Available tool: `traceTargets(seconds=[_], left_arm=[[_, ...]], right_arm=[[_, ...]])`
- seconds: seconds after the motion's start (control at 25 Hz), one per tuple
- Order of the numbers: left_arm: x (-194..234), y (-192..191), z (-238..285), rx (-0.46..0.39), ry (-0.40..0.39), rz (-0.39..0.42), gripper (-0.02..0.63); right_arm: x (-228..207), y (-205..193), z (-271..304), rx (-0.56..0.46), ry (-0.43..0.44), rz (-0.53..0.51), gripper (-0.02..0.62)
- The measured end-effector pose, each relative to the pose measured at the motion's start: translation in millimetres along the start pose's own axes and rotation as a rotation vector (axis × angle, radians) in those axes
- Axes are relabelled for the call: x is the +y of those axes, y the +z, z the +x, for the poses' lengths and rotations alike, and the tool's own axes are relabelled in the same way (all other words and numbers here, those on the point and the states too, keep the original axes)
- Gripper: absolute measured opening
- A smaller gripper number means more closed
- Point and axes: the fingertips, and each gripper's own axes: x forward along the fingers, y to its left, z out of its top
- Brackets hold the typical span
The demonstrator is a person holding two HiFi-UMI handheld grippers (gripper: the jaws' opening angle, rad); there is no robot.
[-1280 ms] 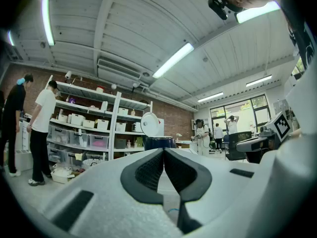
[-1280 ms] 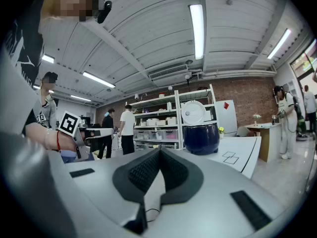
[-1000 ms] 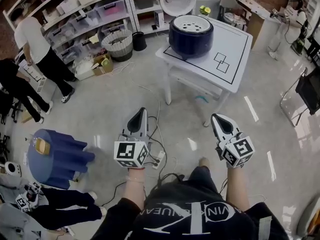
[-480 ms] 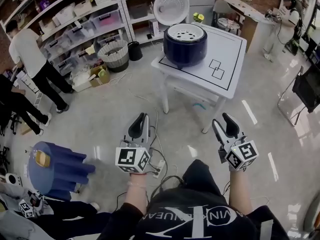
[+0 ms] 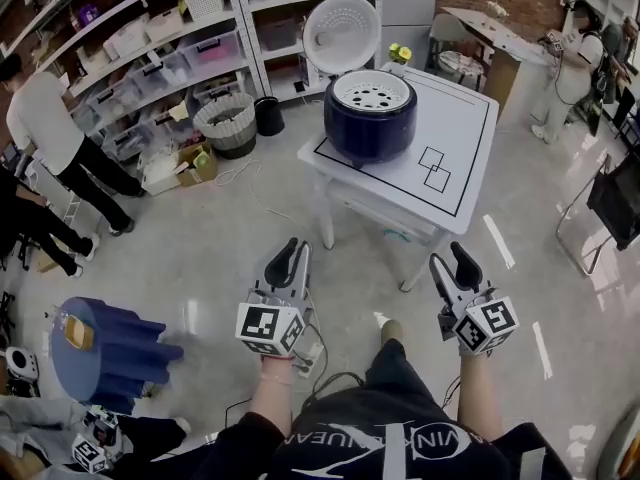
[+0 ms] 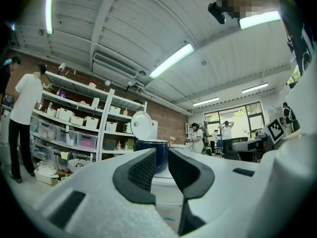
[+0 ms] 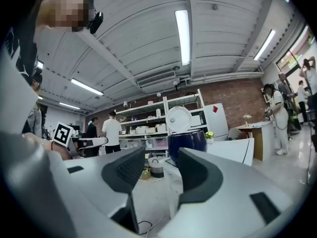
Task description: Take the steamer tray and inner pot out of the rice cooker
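Shelf-lined workroom, glossy floor (image 5: 220, 238). The left claw (image 5: 288, 258), narrowly parted, and the right claw (image 5: 455, 265), wide, have just been opening with nothing between them. Both are well apart from the bench (image 5: 455, 158), where the steamer tray (image 5: 372, 92) sits atop the lid-up rice cooker (image 5: 370, 128). Approach underway, apparently; next, reach and grip the tray's rim.

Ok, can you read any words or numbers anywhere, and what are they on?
"VIN", roughly: white letters on the person's black shirt; the rest is cut off or unclear.
White plastic left claw and right claw, whose jaws have just been opening, nothing between: cube markers are black-and-white patterns, no words.
Clear plastic shelf bins: labels too small.
Dark blue round rice cooker: no readable print.
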Motion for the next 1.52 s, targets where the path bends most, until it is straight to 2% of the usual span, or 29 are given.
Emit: traceTargets(seconds=[0.44, 0.68, 1.16, 1.32, 1.52], left_arm=[[15, -9, 101, 0.047, 0.036, -0.002, 0.046], [24, -12, 140, 0.049, 0.084, -0.005, 0.046], [27, -9, 214, 0.02, 0.161, -0.012, 0.046], [21, -9, 236, 0.006, 0.175, -0.017, 0.046], [17, -12, 248, 0.007, 0.191, -0.004, 0.046]], right_arm=[[-77, 2, 80, 0.04, 0.054, 0.033, 0.192], [-110, 4, 117, 0.048, 0.098, 0.042, 0.192], [-163, 16, 177, 0.063, 0.215, 0.024, 0.192], [-171, 23, 191, 0.058, 0.279, 0.007, 0.192], [-180, 19, 201, 0.061, 0.311, 0.003, 0.192]])
